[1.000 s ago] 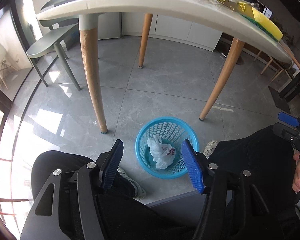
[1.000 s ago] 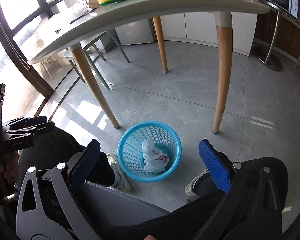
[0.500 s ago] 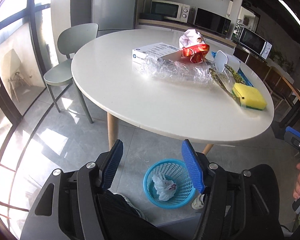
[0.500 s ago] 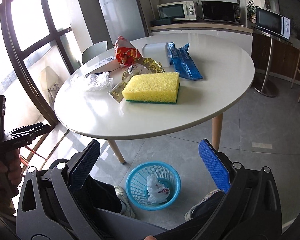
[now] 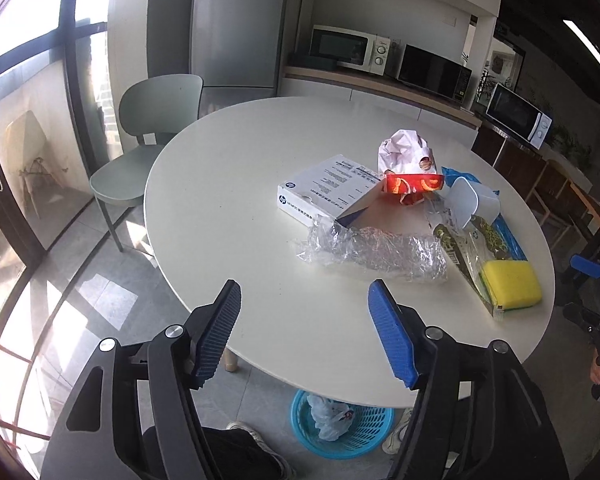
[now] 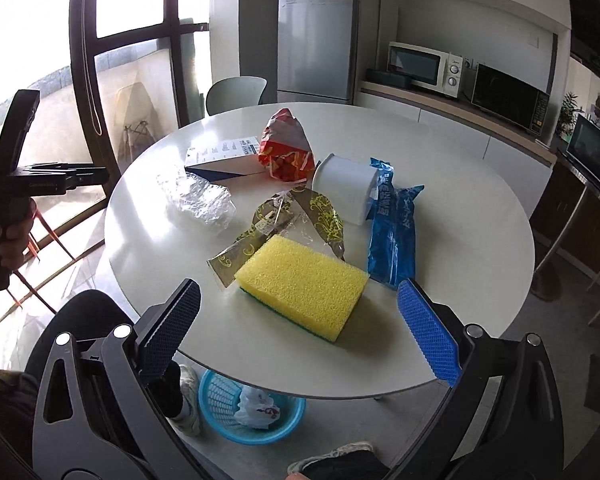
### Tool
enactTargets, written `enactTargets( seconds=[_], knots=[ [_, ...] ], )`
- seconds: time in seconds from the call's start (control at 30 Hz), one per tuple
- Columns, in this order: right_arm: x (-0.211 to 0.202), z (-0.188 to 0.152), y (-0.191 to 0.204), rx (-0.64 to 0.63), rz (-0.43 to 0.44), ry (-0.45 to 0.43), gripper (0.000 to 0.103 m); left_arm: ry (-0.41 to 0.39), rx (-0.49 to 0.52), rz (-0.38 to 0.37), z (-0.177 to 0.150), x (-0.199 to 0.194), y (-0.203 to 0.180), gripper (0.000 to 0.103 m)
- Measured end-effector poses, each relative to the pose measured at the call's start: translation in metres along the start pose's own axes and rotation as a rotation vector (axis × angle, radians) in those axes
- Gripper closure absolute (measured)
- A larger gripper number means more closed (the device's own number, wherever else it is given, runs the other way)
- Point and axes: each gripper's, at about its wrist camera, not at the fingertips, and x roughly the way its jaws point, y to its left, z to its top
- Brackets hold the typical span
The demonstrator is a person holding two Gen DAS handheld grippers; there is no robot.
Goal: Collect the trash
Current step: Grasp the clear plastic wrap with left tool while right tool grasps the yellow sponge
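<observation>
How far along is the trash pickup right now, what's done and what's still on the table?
Barely started. Done: one crumpled white bag lies in the blue basket under the table. In hand: nothing; the left gripper and right gripper both hang with jaws open. Left: clear plastic wrap, red snack bag, blue packet and gold-patterned wrapper.

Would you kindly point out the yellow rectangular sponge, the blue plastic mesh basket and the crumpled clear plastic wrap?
Yellow rectangular sponge (image 6: 302,282), right wrist view, top face.
Blue plastic mesh basket (image 5: 364,446), left wrist view, front wall.
Crumpled clear plastic wrap (image 5: 380,254), left wrist view, middle.
</observation>
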Motion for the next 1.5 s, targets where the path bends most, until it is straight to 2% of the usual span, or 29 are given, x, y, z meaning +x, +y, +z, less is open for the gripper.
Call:
enactTargets(
  seconds=[0.17,0.27,0.4,0.63,0.8,1.03,1.1,1.17,1.27,1.43,1.5],
  knots=[
    [0.021,0.013,-0.003,-0.099,0.066,0.039,0.009,0.038,-0.021,-0.003,0.016,0.021,0.007,0.034],
    [0.033,0.016,0.004,-0.212,0.066,0.075,0.009,0.058,-0.028,-0.017,0.020,0.031,0.009,0.033],
    [0.045,0.019,0.006,-0.280,0.122,0.113,0.009,0.094,-0.028,-0.046,0.023,0.044,0.008,0.030],
    [0.067,0.025,-0.001,-0.333,0.204,0.195,0.009,0.155,-0.052,-0.094,0.026,0.068,0.010,0.028],
    [0.076,0.024,-0.006,-0.308,0.243,0.227,0.009,0.192,-0.098,-0.132,0.029,0.082,0.017,0.028],
    [0.076,0.015,-0.005,-0.280,0.260,0.265,0.030,0.205,-0.084,-0.152,0.035,0.095,0.010,0.028],
    [0.073,0.010,-0.002,-0.283,0.255,0.264,0.036,0.201,-0.070,-0.156,0.035,0.097,0.007,0.032],
    [0.070,0.009,-0.002,-0.269,0.255,0.261,0.041,0.205,-0.059,-0.162,0.034,0.099,0.004,0.044],
    [0.065,0.008,-0.002,-0.248,0.250,0.251,0.044,0.199,-0.043,-0.152,0.034,0.099,0.000,0.051],
    [0.050,0.008,-0.007,-0.192,0.266,0.206,0.047,0.167,-0.023,-0.145,0.034,0.089,-0.004,0.056],
    [0.045,0.008,-0.011,-0.167,0.248,0.187,0.047,0.157,-0.017,-0.142,0.034,0.085,-0.005,0.058]
  ],
)
